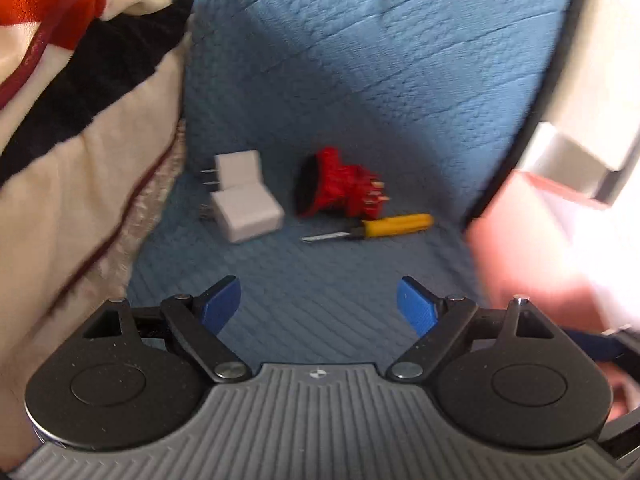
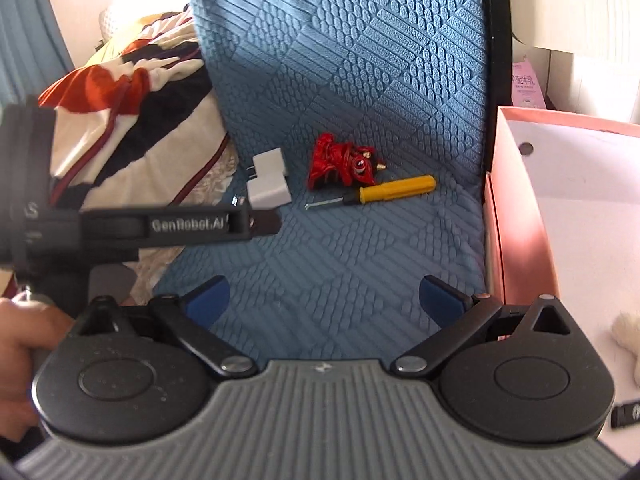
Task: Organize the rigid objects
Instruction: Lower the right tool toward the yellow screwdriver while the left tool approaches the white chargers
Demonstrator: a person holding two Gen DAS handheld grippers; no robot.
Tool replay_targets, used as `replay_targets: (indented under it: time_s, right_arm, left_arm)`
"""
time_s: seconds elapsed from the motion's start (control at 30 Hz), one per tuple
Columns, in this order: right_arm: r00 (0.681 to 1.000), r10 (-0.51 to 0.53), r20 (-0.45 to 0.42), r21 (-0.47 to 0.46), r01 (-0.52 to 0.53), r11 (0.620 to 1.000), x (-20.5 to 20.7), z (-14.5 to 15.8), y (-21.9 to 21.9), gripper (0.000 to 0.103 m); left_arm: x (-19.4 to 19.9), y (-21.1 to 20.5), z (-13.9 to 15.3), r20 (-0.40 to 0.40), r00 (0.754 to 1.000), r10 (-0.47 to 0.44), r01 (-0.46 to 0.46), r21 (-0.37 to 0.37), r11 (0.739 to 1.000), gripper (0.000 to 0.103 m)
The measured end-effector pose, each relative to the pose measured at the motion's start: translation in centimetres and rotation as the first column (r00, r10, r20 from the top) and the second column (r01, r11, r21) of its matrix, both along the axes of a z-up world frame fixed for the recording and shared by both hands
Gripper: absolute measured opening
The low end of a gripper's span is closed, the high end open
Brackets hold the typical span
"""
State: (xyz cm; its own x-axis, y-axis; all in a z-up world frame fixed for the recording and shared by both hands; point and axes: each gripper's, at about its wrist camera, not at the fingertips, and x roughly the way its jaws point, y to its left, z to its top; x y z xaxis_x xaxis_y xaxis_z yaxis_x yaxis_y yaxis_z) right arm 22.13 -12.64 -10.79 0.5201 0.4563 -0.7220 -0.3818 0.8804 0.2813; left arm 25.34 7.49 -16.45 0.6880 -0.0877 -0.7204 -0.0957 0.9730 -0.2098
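1. Blue quilted mat [image 2: 352, 60] carries four small rigid things near its middle: two white plugs [image 1: 246, 196] touching each other toward the left edge, a red toy [image 1: 336, 186] beside them, and a yellow screwdriver [image 1: 380, 226] just in front of the toy.
2. A pink box [image 2: 532, 208] with a white inside stands against the mat's right edge, likely the place to put things.
3. The left gripper [image 1: 320, 306] hovers over the mat's near part, jaws wide and empty; the plugs lie ahead and slightly left.
4. The right gripper [image 2: 324, 300] also stands wide and empty, the screwdriver ahead of it.
5. Judged step: approach for a first pick.
6. Advice: take one thing per claw. Straddle the screwdriver's handle across its width, not the thin shaft.
7. Lift one plug by its flat sides, clear of the prongs and of its neighbour.
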Motion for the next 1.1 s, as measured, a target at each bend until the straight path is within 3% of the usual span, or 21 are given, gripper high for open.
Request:
replay_targets:
  time_s: [0.2, 0.37, 0.53, 0.7, 0.8, 1.1]
  right_arm:
    - [0.998, -0.022, -0.062, -0.003, 0.022, 1.000, 4.2, -1.6, 0.6, 0.103]
    - [0.988, -0.048, -0.146, 0.030, 0.053, 0.998, 8.3, -3.3, 0.3, 0.103]
    - [0.987, -0.073, -0.141, -0.038, 0.068, 0.997, 12.0, -5.8, 0.4, 0.102]
    - [0.973, -0.115, -0.201, -0.015, 0.115, 0.993, 15.0, -8.2, -0.1, 0.099]
    - [0.979, -0.111, -0.171, 0.004, 0.113, 0.994, 15.7, -8.2, 0.2, 0.099]
    - [0.985, -0.131, -0.109, -0.066, 0.125, 0.990, 16.2, -8.9, 2.4, 0.099]
  left_arm:
    - [3.5, 3.0, -1.4, -0.036, 0.998, 0.044, -0.046, -0.052, 0.998, 0.088]
    - [6.0, 3.3, -2.4, -0.054, 0.998, 0.043, -0.042, 0.013, 0.999, 0.088]
    - [8.0, 4.0, -4.4, -0.124, 0.990, 0.061, -0.059, 0.020, 0.998, 0.088]
    - [9.1, 5.0, -5.1, -0.133, 0.986, 0.101, -0.100, 0.016, 0.995, 0.087]
    - [9.7, 5.6, -5.5, -0.139, 0.983, 0.119, -0.120, 0.006, 0.993, 0.087]
    - [10.7, 5.7, -6.2, -0.148, 0.980, 0.134, -0.137, -0.009, 0.991, 0.087]
